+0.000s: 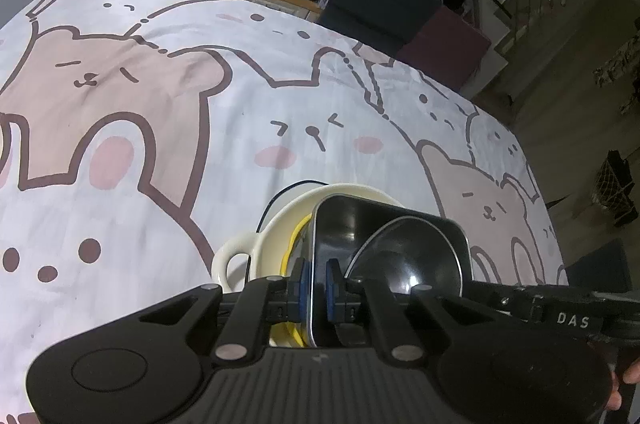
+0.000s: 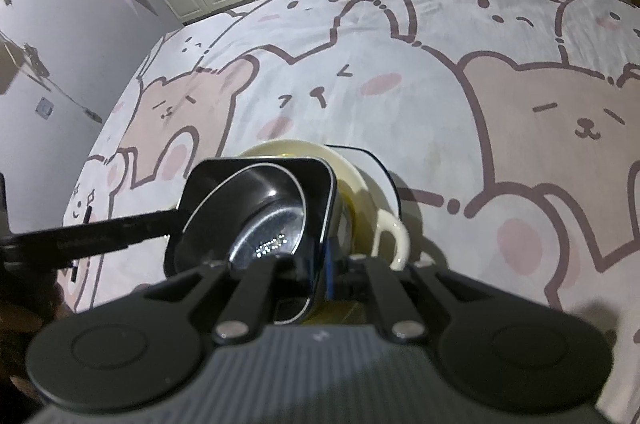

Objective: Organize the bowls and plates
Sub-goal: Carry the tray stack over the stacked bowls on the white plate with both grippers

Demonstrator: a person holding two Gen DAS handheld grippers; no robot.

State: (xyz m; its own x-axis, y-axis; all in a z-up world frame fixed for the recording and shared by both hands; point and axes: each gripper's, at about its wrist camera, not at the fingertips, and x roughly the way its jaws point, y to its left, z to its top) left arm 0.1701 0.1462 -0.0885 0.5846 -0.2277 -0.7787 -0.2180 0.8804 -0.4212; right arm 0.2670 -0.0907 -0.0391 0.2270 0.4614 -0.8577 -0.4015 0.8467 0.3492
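- A square black dish (image 1: 384,224) with rounded corners and a shiny steel rim sits tilted, propped up inside the cream bowl.
- A round dark metal bowl (image 2: 256,220) nests inside the square dish, glossy inside, leaning with it.
- The cream bowl (image 1: 280,220) has a loop handle on its side and stands upright on the cartoon-bear cloth; something yellow shows inside it against the wall.
- A white plate (image 2: 380,168) with a dark rim lies flat beneath the cream bowl, showing at its far side.
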